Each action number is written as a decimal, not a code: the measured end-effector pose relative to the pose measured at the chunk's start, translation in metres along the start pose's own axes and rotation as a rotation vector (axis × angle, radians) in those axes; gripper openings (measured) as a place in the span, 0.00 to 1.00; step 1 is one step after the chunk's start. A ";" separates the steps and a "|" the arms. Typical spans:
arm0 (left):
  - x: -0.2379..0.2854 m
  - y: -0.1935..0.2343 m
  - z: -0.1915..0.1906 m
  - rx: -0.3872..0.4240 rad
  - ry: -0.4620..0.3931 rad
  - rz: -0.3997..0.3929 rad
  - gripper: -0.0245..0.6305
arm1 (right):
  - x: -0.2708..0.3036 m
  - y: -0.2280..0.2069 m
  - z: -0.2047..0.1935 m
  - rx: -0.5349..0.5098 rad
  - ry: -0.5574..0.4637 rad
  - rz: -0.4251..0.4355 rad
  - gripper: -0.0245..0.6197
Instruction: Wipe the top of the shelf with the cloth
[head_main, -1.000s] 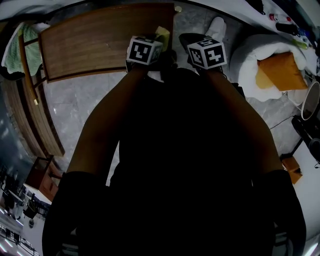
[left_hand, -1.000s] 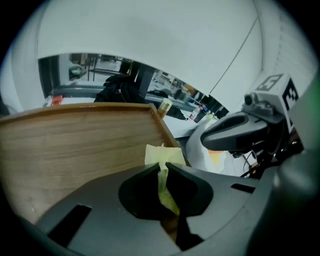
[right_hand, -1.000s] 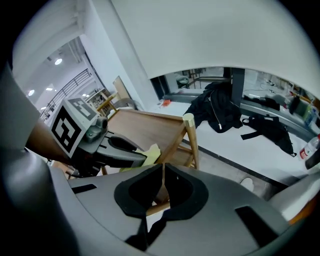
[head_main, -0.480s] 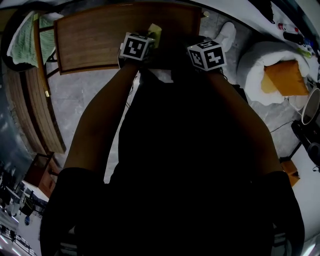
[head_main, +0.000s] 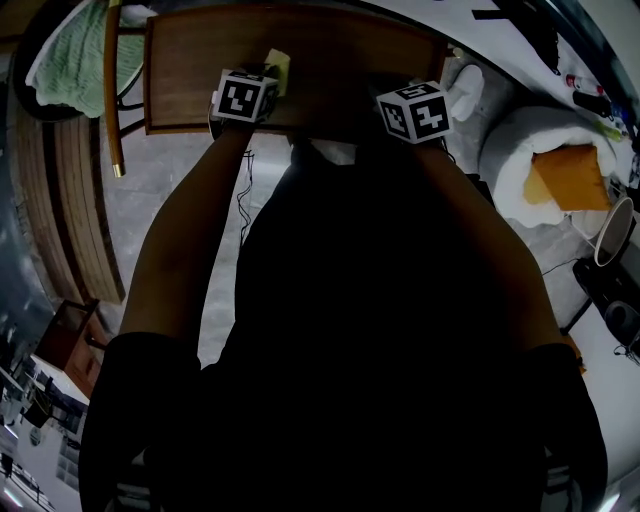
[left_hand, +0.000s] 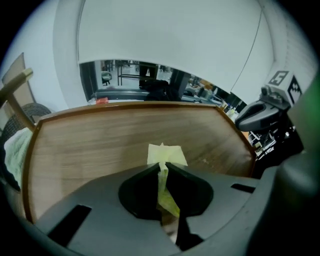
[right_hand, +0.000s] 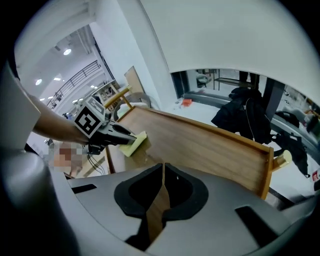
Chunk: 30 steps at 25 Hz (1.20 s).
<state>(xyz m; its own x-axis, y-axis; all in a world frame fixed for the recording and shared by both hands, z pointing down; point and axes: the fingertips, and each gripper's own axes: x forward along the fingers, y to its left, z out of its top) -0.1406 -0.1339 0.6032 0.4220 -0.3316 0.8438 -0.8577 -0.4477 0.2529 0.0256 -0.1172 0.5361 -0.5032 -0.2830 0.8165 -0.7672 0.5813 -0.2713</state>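
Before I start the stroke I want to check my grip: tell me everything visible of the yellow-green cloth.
The pale yellow-green cloth is small, thin, folded soft fabric. It stands on edge, pinched between the shut jaws of the left gripper, with a squarish flap sticking out past their tips. That flap lies over the brown wooden shelf top, left of its middle, and seems to touch it. Nothing else touches the cloth.

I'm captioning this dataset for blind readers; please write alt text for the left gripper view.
The left gripper pinches a pale yellow cloth above a wooden shelf top. The right gripper shows at the shelf's right edge.
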 end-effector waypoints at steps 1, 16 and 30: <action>-0.005 0.012 -0.003 -0.005 -0.007 0.010 0.08 | 0.004 0.006 0.002 -0.007 0.004 0.002 0.08; -0.074 0.169 -0.053 -0.155 -0.007 0.233 0.08 | 0.040 0.055 0.017 -0.055 0.048 0.023 0.08; -0.113 0.234 -0.077 -0.339 0.068 0.457 0.08 | 0.019 0.023 0.010 -0.054 0.031 0.024 0.08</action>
<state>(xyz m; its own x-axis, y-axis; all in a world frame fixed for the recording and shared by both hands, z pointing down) -0.4118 -0.1367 0.6032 -0.0237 -0.3696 0.9289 -0.9996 0.0238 -0.0160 -0.0049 -0.1168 0.5403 -0.5082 -0.2447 0.8258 -0.7318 0.6283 -0.2642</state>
